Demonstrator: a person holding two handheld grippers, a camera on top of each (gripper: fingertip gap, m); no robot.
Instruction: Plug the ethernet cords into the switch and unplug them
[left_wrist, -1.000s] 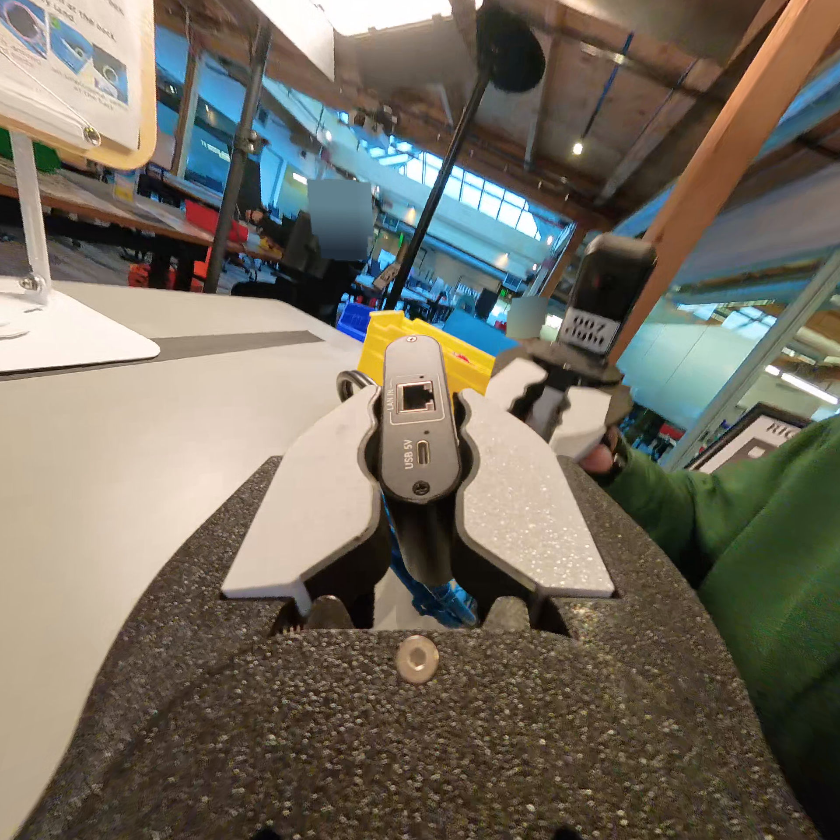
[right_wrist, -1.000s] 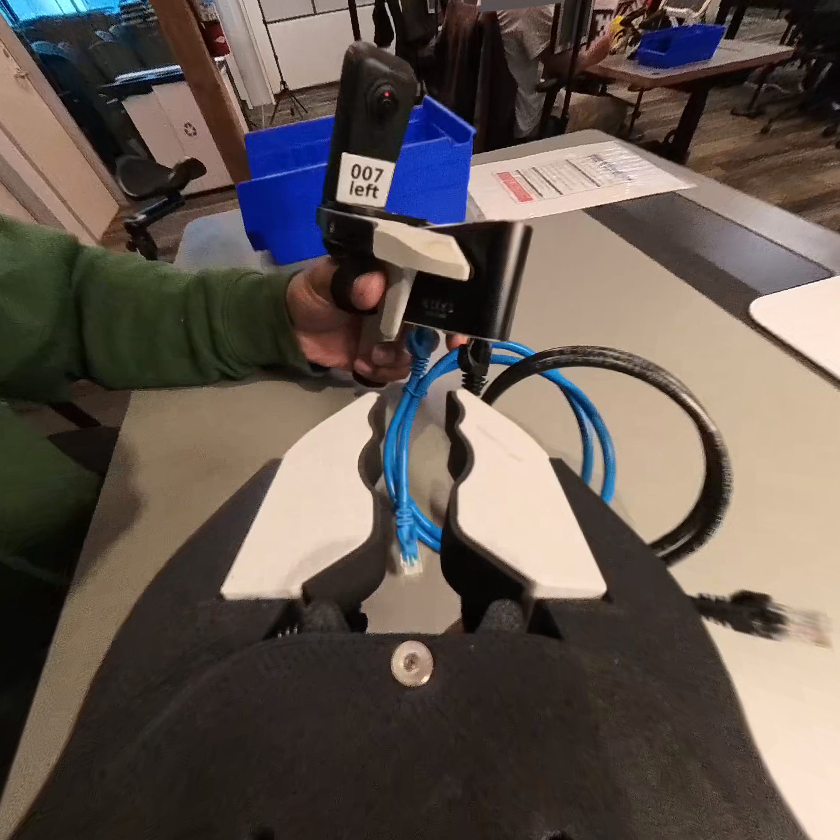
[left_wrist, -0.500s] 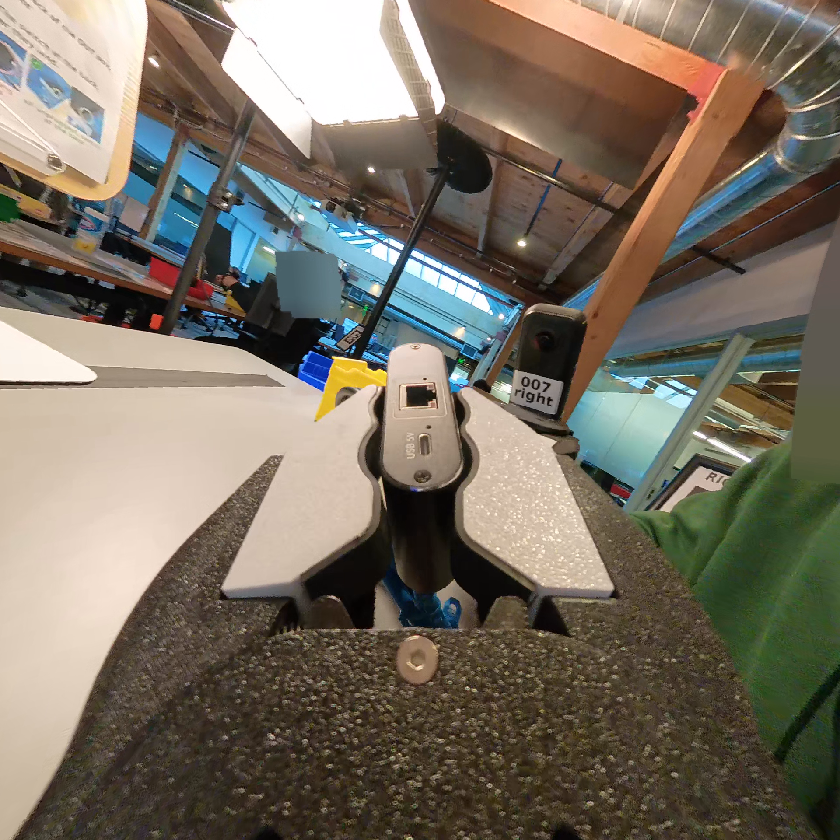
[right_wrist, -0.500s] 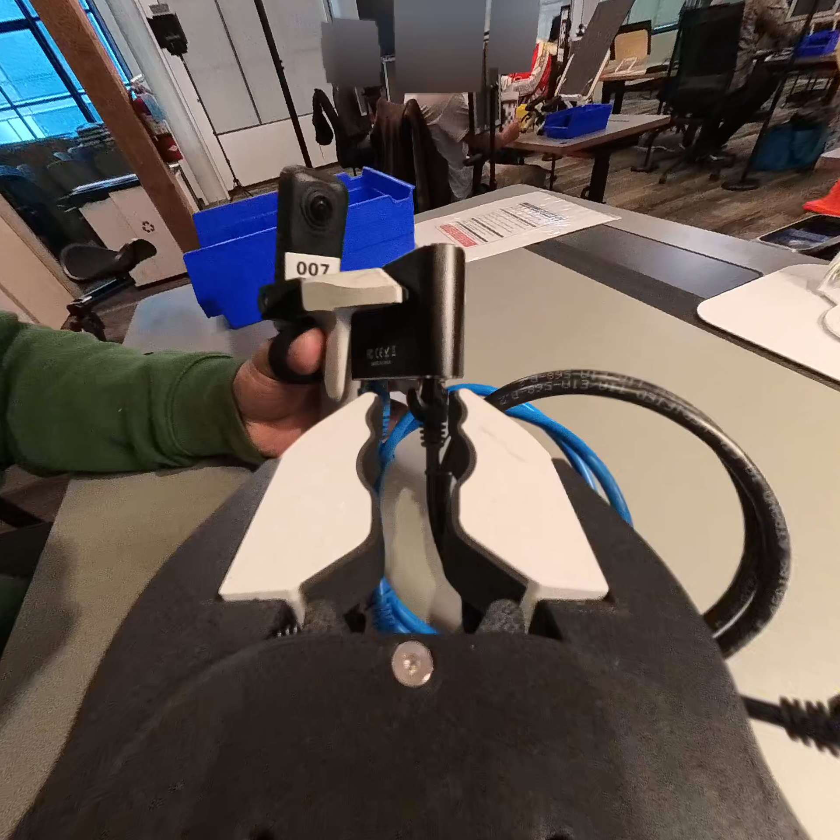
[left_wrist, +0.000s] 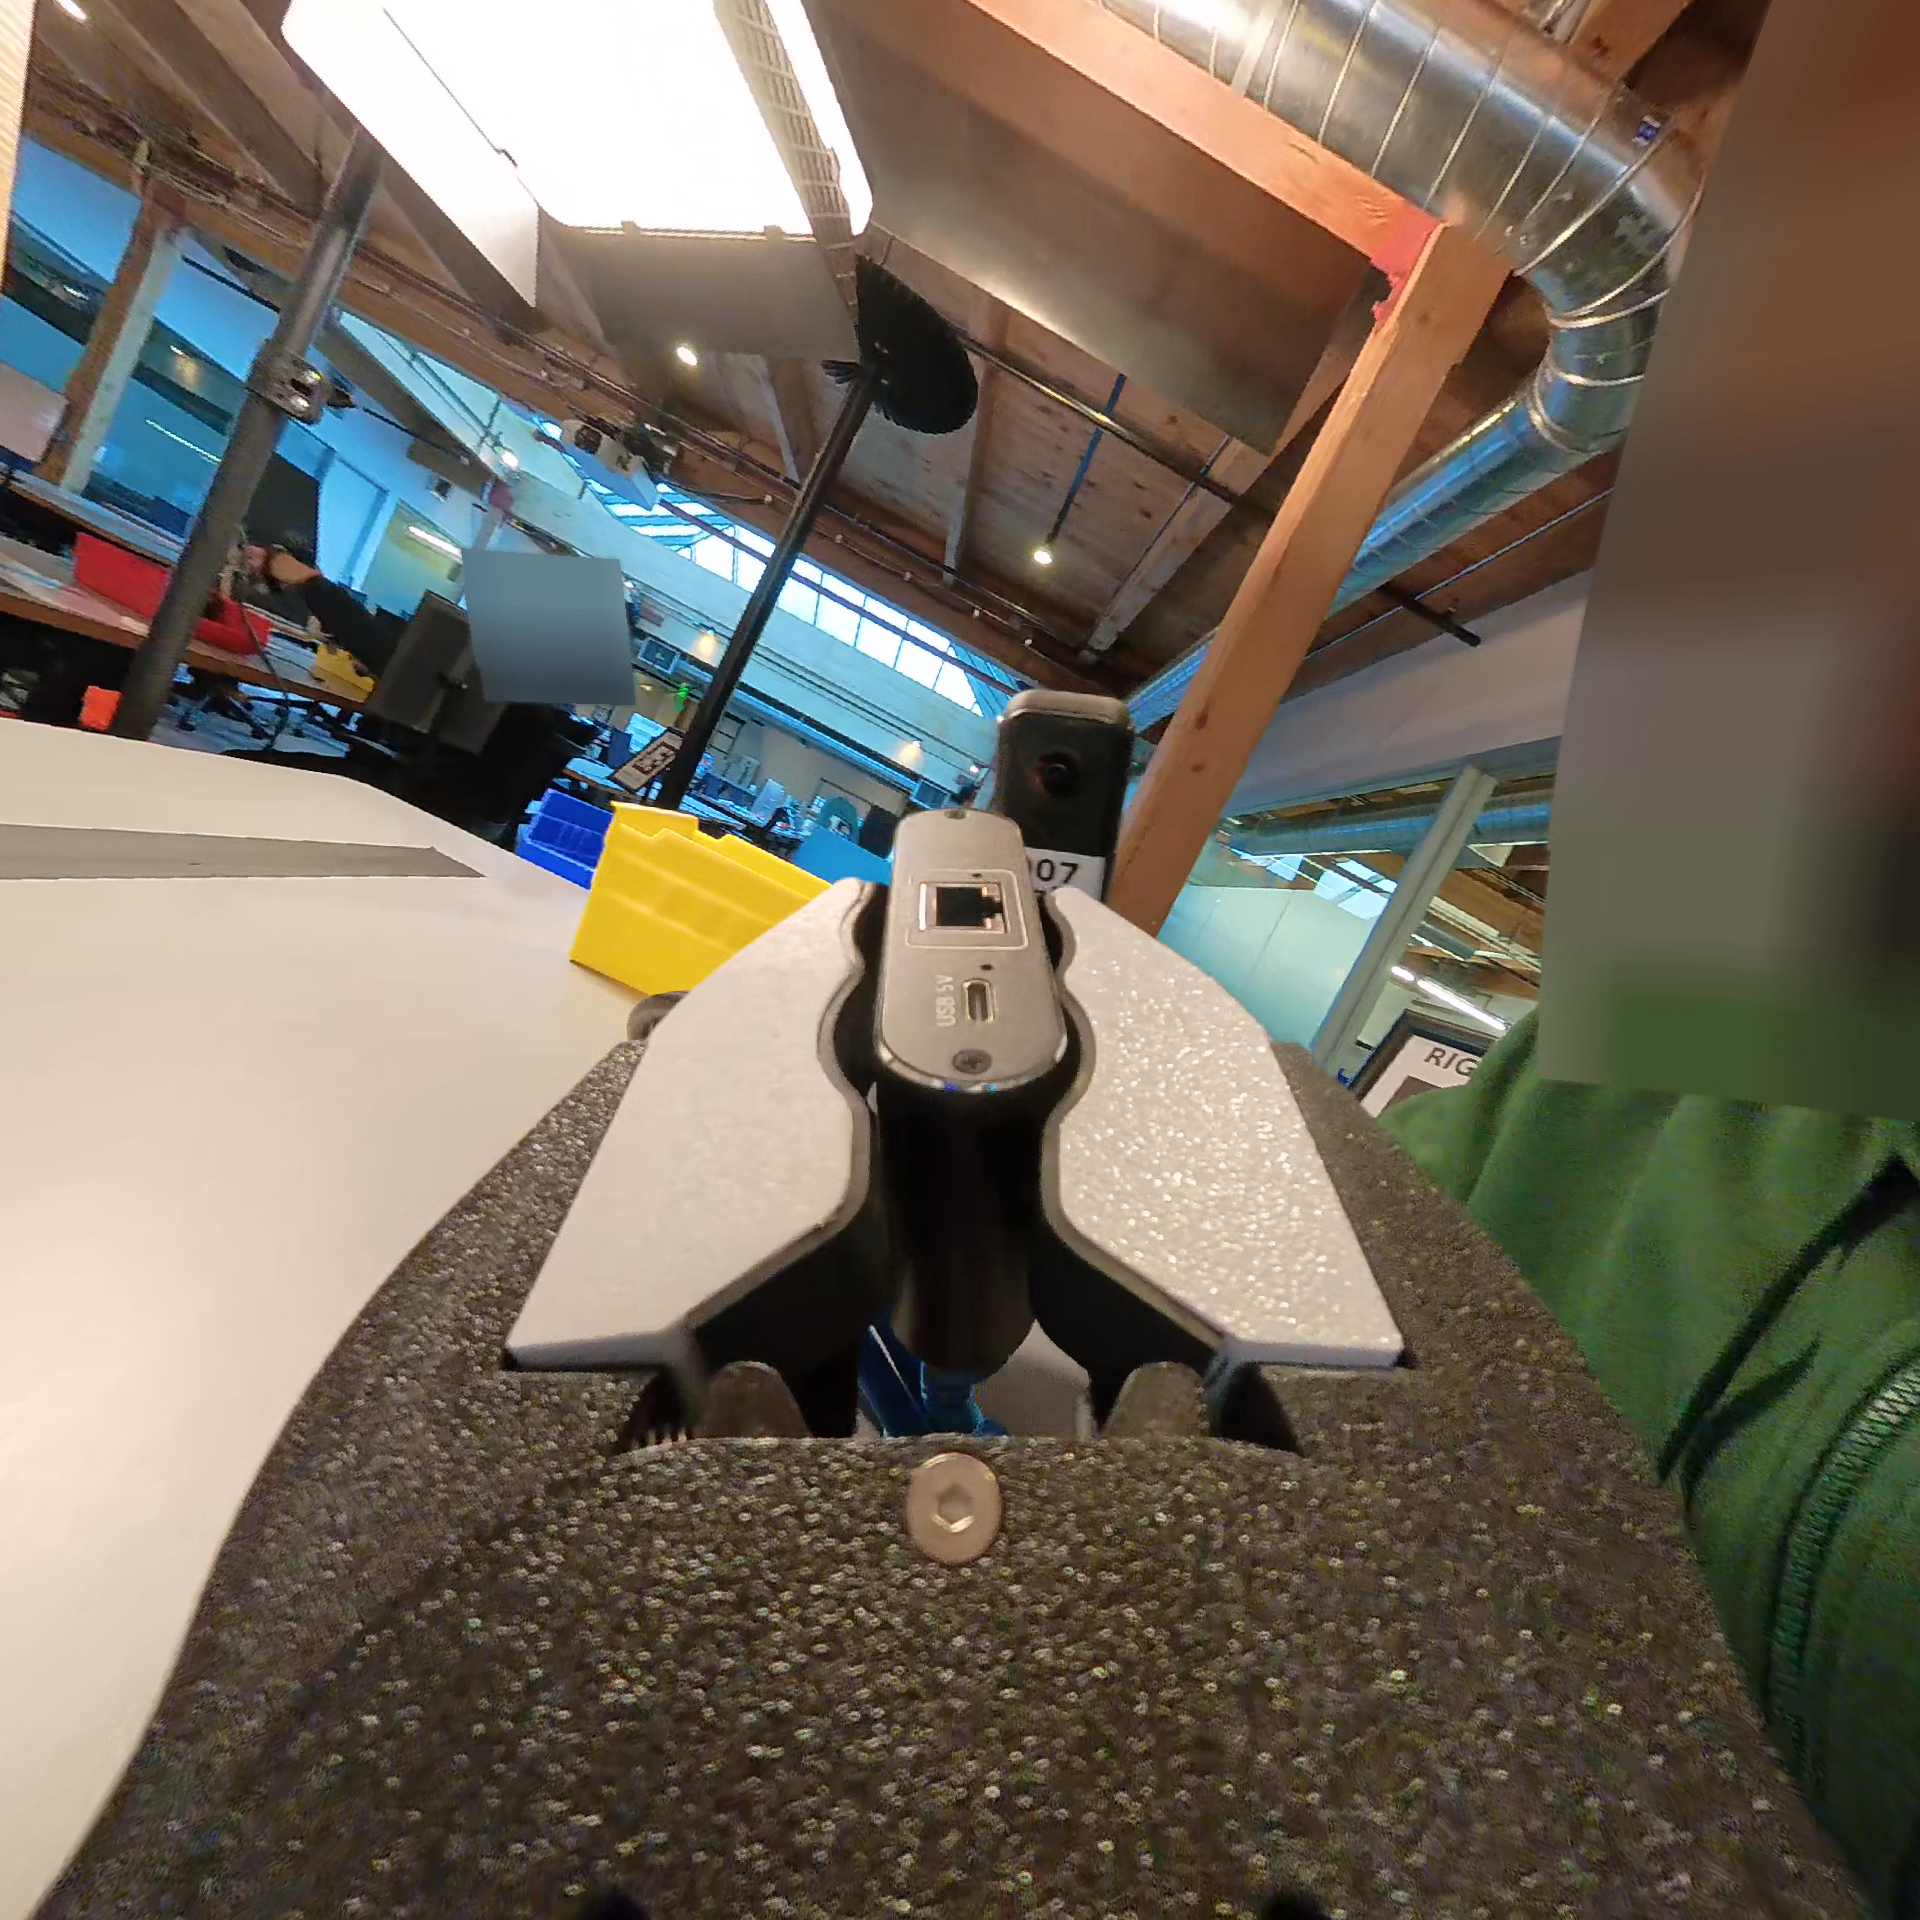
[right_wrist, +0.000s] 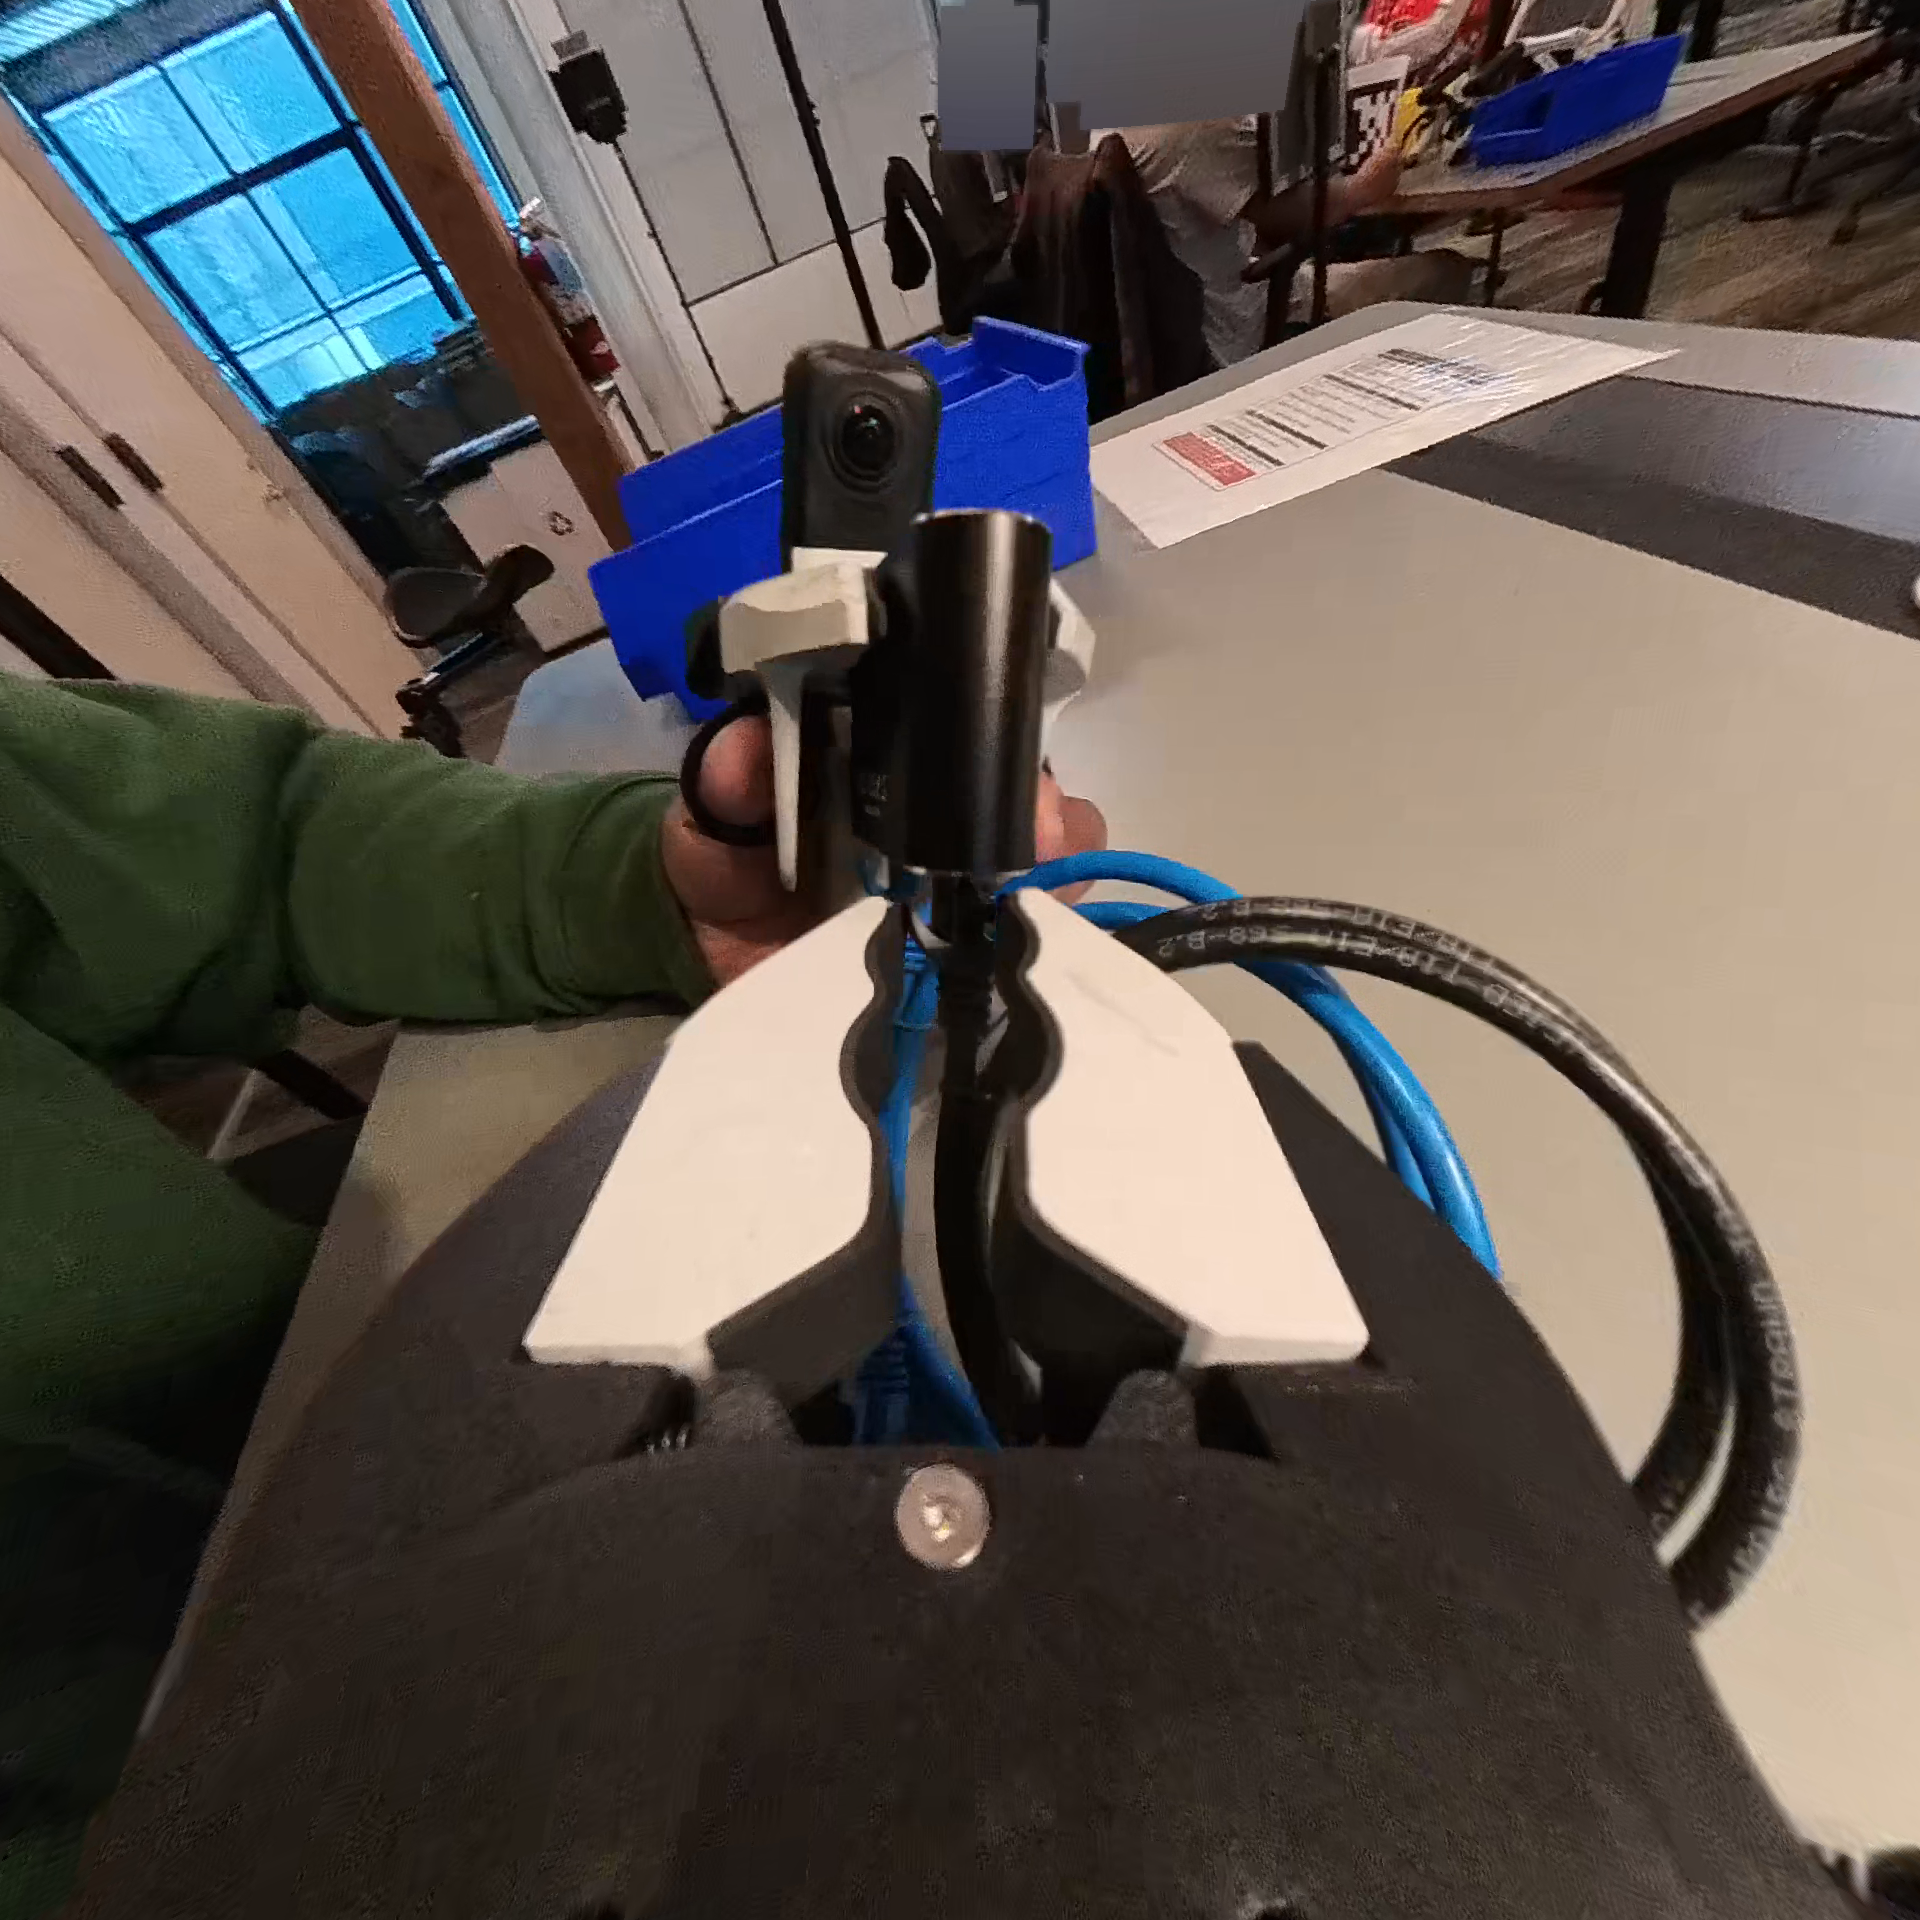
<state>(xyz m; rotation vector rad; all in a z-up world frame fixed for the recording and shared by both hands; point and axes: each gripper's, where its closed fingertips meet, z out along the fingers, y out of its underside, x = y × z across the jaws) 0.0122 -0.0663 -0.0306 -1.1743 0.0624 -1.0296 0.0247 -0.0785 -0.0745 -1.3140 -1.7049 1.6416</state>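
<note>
While the left gripper (left_wrist: 961, 997) stays out of the pull, clamped on the switch (left_wrist: 968, 961) and holding it upright above the table (right_wrist: 1455, 831), the right gripper (right_wrist: 961, 961) closes around the black cord (right_wrist: 971, 1143) just below the switch, at twelve o'clock in its view. The blue cord (right_wrist: 1392, 1091) loops toward three o'clock. To unplug well, I judge the latch needs pressing first, then a straight pull along the port axis.
</note>
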